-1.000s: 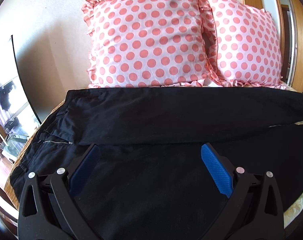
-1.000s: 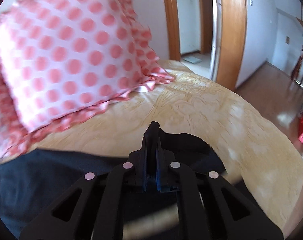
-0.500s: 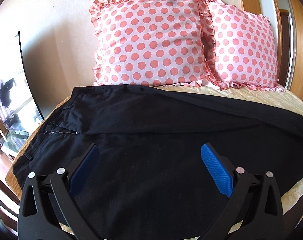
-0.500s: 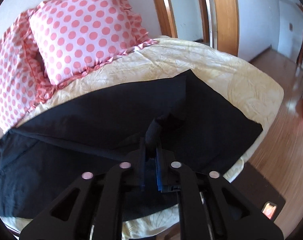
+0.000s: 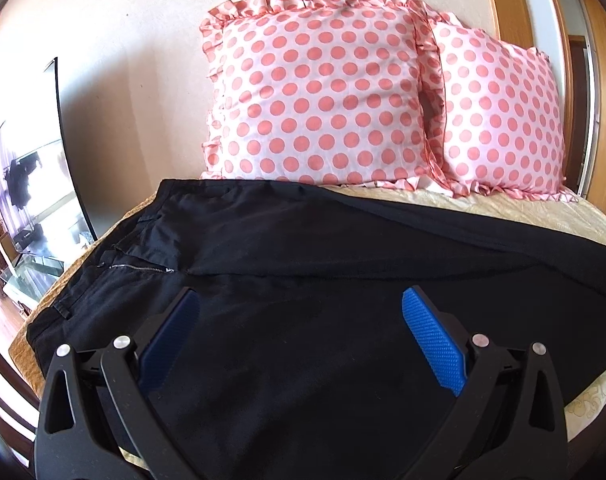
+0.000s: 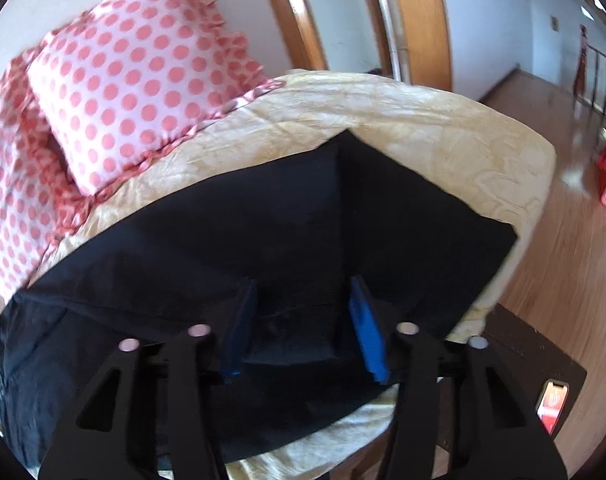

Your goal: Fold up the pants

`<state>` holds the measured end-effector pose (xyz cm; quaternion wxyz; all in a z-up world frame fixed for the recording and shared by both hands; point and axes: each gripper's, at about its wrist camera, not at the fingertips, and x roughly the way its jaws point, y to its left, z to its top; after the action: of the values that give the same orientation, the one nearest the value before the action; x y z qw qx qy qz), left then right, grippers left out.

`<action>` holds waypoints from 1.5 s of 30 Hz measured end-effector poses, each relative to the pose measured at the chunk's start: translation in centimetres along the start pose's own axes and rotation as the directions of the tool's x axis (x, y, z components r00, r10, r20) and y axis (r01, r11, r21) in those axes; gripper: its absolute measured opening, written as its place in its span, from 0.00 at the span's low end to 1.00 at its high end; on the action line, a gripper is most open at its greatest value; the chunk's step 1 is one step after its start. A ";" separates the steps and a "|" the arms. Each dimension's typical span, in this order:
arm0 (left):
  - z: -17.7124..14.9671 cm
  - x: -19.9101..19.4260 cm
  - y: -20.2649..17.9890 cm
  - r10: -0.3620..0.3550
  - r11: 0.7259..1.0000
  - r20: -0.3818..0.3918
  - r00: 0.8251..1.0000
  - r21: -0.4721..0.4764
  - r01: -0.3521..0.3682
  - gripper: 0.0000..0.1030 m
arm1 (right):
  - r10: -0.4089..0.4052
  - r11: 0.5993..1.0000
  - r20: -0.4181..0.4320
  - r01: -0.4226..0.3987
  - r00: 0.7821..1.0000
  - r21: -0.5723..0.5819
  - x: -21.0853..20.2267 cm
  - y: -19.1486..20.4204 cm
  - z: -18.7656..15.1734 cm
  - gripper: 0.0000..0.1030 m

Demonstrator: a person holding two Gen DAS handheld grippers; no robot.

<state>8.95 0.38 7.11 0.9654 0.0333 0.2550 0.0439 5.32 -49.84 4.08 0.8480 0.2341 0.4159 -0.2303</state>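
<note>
Black pants [image 5: 303, 264] lie flat on the bed, one leg folded over the other, with the waistband and zipper [image 5: 139, 267] at the left. The leg ends show in the right wrist view [image 6: 303, 220]. My left gripper [image 5: 301, 304] is open and empty above the pants' near edge. My right gripper [image 6: 303, 292] is open above the leg ends, holding nothing; its blue pads [image 6: 369, 332] stand apart.
Two pink polka-dot pillows [image 5: 319, 92] lean on the wall behind the pants. The cream bedspread [image 6: 423, 128] ends at the right, with wooden floor [image 6: 563, 288] and a doorway beyond. A dark stand holding a phone [image 6: 553, 402] sits beside the bed.
My right gripper was shut on the pant leg, carried it back over the other leg and has opened, releasing it. The left gripper has pulled back slightly and stays open.
</note>
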 end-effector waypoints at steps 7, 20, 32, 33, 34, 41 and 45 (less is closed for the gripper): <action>1.8 1.8 2.3 -0.025 0.999 -0.018 1.000 -0.024 0.025 0.98 | -0.041 0.997 0.062 0.045 0.997 -0.062 0.0 0.1 -0.3 0.21; 14.1 23.0 11.1 -0.098 0.951 -0.307 0.947 -0.310 -0.002 0.89 | -0.118 0.983 0.089 0.129 0.989 -0.132 0.4 0.1 -0.5 0.20; 15.6 34.6 10.2 0.008 0.893 -0.528 0.849 -0.378 -0.243 0.77 | -0.134 0.977 0.063 0.142 0.989 -0.160 0.6 0.6 -0.2 0.21; 15.5 35.0 10.1 0.028 0.892 -0.542 0.840 -0.365 -0.265 0.71 | -0.132 0.977 0.062 0.141 0.989 -0.161 0.6 0.6 -0.2 0.21; 15.3 35.4 10.0 0.028 0.888 -0.553 0.833 -0.368 -0.274 0.54 | -0.130 0.977 0.061 0.138 0.990 -0.160 0.5 0.5 -0.2 0.21; 14.1 31.3 12.1 -0.058 0.851 -0.459 0.887 -0.487 -0.197 0.04 | -0.083 0.987 0.061 0.091 0.995 -0.136 0.4 0.0 0.3 0.21; 14.2 24.9 13.4 -0.071 0.853 -0.344 0.936 -0.508 -0.122 0.04 | -0.040 0.993 0.083 0.049 0.996 -0.105 -0.1 -0.5 1.1 0.21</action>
<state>36.60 15.65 8.40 0.8762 -0.2345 0.4006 0.1295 5.65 -50.87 4.70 0.8702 0.1696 0.3979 -0.2358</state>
